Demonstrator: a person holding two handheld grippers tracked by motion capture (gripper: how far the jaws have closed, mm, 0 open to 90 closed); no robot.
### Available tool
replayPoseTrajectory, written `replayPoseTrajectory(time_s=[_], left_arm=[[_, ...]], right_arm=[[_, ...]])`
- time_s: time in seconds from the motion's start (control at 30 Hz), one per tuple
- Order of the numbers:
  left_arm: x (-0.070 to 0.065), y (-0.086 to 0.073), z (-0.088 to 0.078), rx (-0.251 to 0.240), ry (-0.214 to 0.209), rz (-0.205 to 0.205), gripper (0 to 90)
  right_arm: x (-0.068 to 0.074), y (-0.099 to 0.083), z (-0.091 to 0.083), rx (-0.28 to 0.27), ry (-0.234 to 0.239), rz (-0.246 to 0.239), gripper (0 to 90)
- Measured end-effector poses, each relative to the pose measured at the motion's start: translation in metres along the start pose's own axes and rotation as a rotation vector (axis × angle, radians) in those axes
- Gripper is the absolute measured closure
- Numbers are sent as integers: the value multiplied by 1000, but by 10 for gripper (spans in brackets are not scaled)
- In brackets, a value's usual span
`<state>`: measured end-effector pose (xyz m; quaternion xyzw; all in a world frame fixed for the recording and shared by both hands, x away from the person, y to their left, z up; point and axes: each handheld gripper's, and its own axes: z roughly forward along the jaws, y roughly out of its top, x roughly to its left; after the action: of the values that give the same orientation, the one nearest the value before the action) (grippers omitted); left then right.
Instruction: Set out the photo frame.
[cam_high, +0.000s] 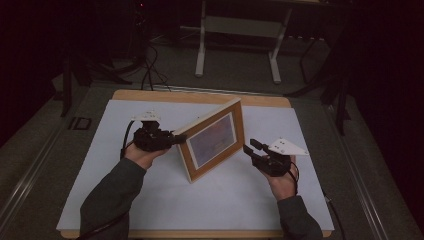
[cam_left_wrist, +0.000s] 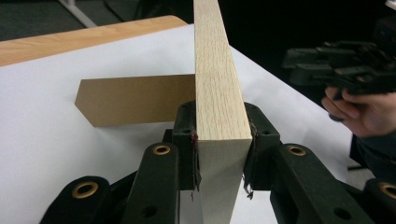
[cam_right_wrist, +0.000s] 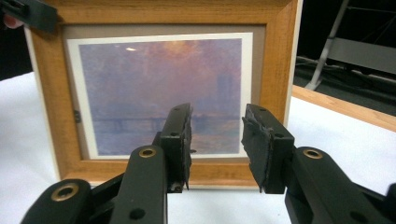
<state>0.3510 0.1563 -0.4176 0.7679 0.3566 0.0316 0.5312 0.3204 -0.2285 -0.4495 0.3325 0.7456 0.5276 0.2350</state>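
Picture frame (cam_high: 214, 140) stands upright on the white sheet (cam_high: 100, 165) covering the bench (cam_high: 150, 95), about mid-bench, slightly toward the far edge, glass face turned to my right side. Left gripper (cam_high: 172, 138) is clamped on the frame's side rail: in the left gripper view both pads press the pale wood edge (cam_left_wrist: 219, 93). Right gripper (cam_high: 250, 149) sits just beside the frame's front with its jaws spread and nothing between them; in the right gripper view the print (cam_right_wrist: 161, 93) fills the gap behind them.

My read on handling: rigid wooden moulding, light to moderate weight, top-heavy while upright. The glazed front is fragile and slick, so I'd stay off it. Grip on the rails only, as the left one does; a second hold on the opposite rail would steady it.

Brown easel stand (cam_left_wrist: 135, 99) is folded out behind, resting on the sheet. It looks thin and would bend or fold if pushed sideways.

Nothing else on the bench is in the way. A white table frame (cam_high: 237, 45) stands on the floor beyond the far edge, well apart.
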Motion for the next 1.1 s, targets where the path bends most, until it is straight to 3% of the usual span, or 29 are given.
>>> replayPoseTrajectory(time_s=[0.27, 0.37, 0.4, 0.43, 0.47, 0.63, 0.83, 0.87, 0.9, 0.97, 1.1], left_arm=[[16, 6, -2, 36, -63, 5, 723], [16, 7, -2, 39, -56, 10, 718], [13, 6, -2, 38, -28, 17, 713], [13, 6, -2, 38, -28, 17, 710], [10, 5, -2, 32, 13, 14, 687], [5, 0, -4, -9, 62, -11, 582], [-9, -14, -8, -66, 132, -26, 575], [-13, -19, -8, -76, 160, -27, 575], [-13, -19, -8, -76, 160, -27, 575], [-18, -27, -6, -73, 210, -20, 579], [-24, -36, -2, -72, 252, -28, 594]], right_arm=[[-14, 9, 12, 32, 2, 2, 613], [-17, 11, 15, 38, 7, 8, 614], [-19, 14, 19, 40, 7, 11, 613], [-19, 14, 19, 40, 7, 11, 613], [-20, 17, 22, 44, 7, 11, 609], [-26, 24, 29, 54, 10, 4, 589], [-44, 30, 46, 75, 32, 37, 551], [-47, 31, 49, 86, 29, 40, 543], [-47, 31, 49, 86, 29, 40, 543], [-53, 32, 57, 94, 39, 53, 525], [-61, 36, 68, 105, 64, 62, 496]])
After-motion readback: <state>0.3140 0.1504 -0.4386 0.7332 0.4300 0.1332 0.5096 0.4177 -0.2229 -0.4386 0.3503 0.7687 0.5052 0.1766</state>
